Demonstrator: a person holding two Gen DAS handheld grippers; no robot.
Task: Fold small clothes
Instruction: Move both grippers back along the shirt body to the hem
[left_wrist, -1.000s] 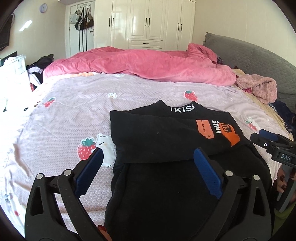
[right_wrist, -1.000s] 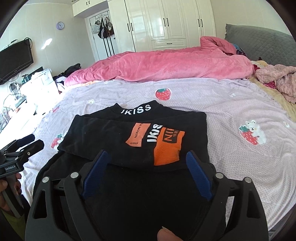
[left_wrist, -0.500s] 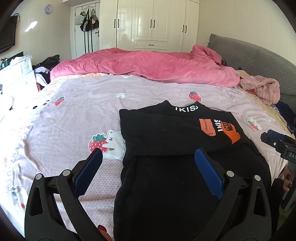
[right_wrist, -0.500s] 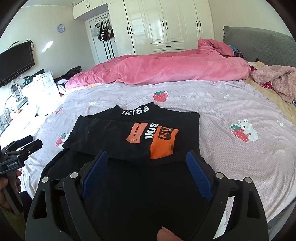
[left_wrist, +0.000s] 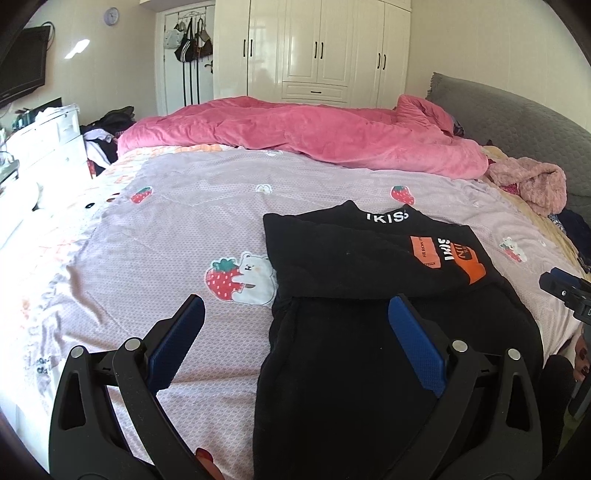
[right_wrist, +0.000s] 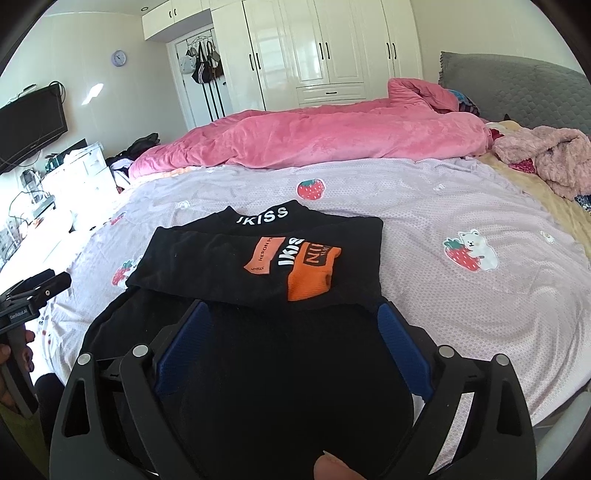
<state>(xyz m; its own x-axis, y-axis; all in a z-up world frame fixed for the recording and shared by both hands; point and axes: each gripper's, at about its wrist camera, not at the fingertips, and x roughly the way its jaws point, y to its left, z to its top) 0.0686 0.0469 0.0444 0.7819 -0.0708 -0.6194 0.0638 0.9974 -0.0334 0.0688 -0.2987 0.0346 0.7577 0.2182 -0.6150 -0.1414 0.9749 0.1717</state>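
Note:
A black top (left_wrist: 369, 266) with white "IKISS" lettering and orange patches lies on the bed, sleeves folded across its chest; it also shows in the right wrist view (right_wrist: 266, 258). Its lower half hangs toward the bed's near edge. My left gripper (left_wrist: 295, 317) is open and empty, held above the garment's lower left edge. My right gripper (right_wrist: 291, 321) is open and empty, above the garment's lower middle. Each gripper's tip shows at the edge of the other's view.
The lilac strawberry-print bedspread (left_wrist: 177, 229) covers the bed. A pink duvet (left_wrist: 314, 136) is bunched along the far side. A pink fluffy garment (right_wrist: 550, 155) lies at the right by the grey headboard (right_wrist: 517, 88). White drawers (left_wrist: 44, 144) stand to the left.
Both grippers have drawn back and up from the garment, so it looks smaller and farther. The left view has swung leftward. Both stay open; the garment has not moved.

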